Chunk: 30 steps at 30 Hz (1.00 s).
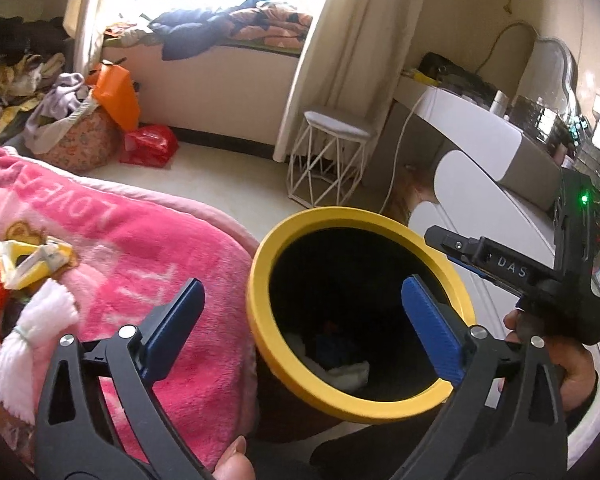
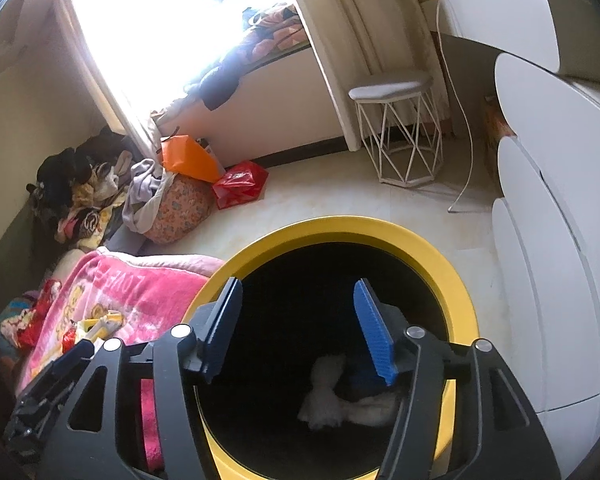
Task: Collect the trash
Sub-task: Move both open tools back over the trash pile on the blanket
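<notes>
A yellow-rimmed bin (image 1: 260,264) (image 2: 456,276), dark inside, stands beside the bed. White crumpled paper (image 1: 350,372) (image 2: 328,396) and something blue lie at its bottom. My left gripper (image 1: 304,320) is open wide over the bin's near rim, with nothing between its blue pads. My right gripper (image 2: 300,320) hangs open over the bin's mouth, also with nothing in it; it shows from the side in the left wrist view, held by a hand (image 1: 560,360). A yellow and white wrapper (image 1: 32,264) (image 2: 96,326) lies on the pink blanket (image 1: 140,248) (image 2: 148,284), near a white tassel (image 1: 32,320).
A white wire stool (image 1: 332,160) (image 2: 400,128) stands on the pale floor by the curtain. White rounded drawers (image 2: 560,240) line the right side. A red bag (image 1: 150,144) (image 2: 240,180), an orange bag (image 1: 118,92) and a heap of clothes (image 2: 100,192) sit at the far left.
</notes>
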Available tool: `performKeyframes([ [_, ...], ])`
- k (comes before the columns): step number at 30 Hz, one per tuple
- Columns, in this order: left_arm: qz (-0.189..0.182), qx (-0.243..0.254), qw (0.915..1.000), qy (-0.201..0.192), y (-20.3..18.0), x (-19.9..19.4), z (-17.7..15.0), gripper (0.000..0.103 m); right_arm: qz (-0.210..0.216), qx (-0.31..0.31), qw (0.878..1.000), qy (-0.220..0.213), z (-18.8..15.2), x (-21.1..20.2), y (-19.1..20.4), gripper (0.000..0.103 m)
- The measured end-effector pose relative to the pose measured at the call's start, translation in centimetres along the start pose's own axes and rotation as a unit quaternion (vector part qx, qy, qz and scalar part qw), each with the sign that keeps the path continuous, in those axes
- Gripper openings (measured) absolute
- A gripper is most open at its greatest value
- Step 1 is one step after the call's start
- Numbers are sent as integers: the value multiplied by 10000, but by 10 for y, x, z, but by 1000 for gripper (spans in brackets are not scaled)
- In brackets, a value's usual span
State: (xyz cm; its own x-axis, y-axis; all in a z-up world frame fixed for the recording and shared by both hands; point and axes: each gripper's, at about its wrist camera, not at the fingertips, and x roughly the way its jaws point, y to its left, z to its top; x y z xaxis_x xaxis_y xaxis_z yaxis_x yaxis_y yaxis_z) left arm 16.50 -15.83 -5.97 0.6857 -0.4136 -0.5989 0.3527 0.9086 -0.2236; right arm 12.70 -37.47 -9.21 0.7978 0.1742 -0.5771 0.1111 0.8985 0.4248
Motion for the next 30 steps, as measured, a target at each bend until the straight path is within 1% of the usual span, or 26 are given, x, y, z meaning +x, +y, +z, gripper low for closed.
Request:
performKeyframes([
  [4,108,-33,9999,-94,7,-10,2,91,20,-77,10000,-43,1,-2,6,62],
  [9,296,-106,9990,-304,18,-27,5,91,87,-149,9998,-58,-2,-3,18,66],
  [18,565,-231,9969,-500,36,-48,6,92,341,-535,9980,-60,-10,-7,55,69],
  [22,644,-359,9957,-564,49,-57,6,92,436,-700,9966,-76,-16,-9,70,69],
  [25,741,-432,9944,-618,57,-64,6,92,504,-802,9955,-88,-18,-10,80,72],
  [30,903,-539,9920,-699,72,-76,5,92,616,-1012,9929,-81,-24,-10,98,73],
])
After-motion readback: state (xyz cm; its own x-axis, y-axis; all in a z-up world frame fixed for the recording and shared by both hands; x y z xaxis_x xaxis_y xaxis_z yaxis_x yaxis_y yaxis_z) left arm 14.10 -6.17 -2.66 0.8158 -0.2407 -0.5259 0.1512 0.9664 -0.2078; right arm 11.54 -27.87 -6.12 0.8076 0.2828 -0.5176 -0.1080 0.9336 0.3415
